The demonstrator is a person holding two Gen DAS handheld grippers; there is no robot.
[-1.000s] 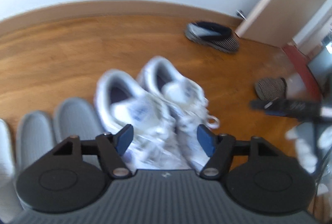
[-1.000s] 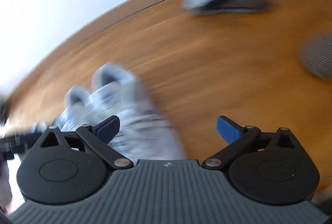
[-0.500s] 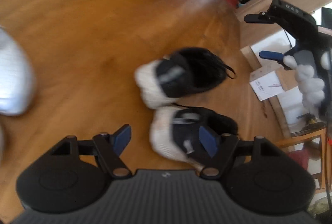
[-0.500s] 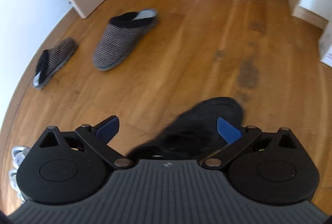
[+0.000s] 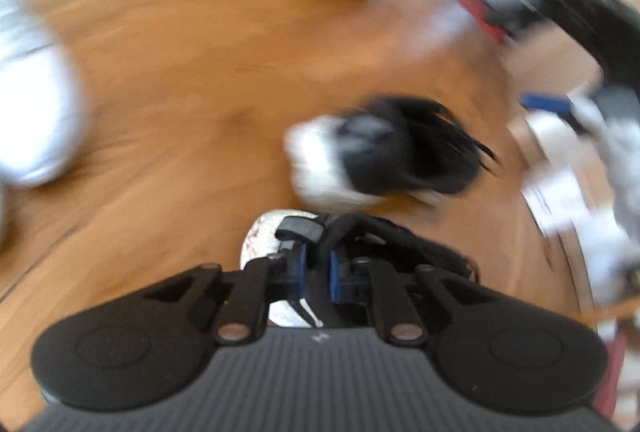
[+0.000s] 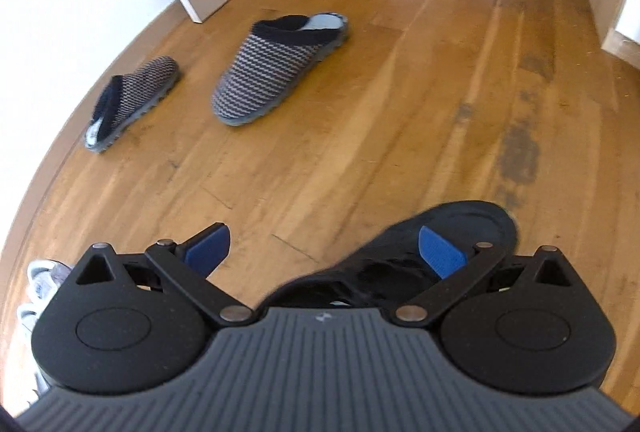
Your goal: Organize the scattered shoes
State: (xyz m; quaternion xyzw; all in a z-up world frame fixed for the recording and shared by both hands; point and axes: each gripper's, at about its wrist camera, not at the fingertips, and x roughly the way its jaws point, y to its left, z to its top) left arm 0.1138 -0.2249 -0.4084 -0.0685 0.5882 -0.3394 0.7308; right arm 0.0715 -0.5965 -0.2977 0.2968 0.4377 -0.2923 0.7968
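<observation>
Black-and-white lace-up trainer (image 5: 360, 244) at six o'clock is pinched at its collar by the left gripper (image 5: 316, 268), whose jaws just closed; lift slowly. Right gripper (image 6: 324, 248) gapes, empty.

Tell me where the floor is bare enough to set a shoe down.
Bare boards lie between the two striped slippers and the right gripper, and rightward toward the far wall. It is crowded at the left gripper, shut on a black sneaker beside its mate.
</observation>
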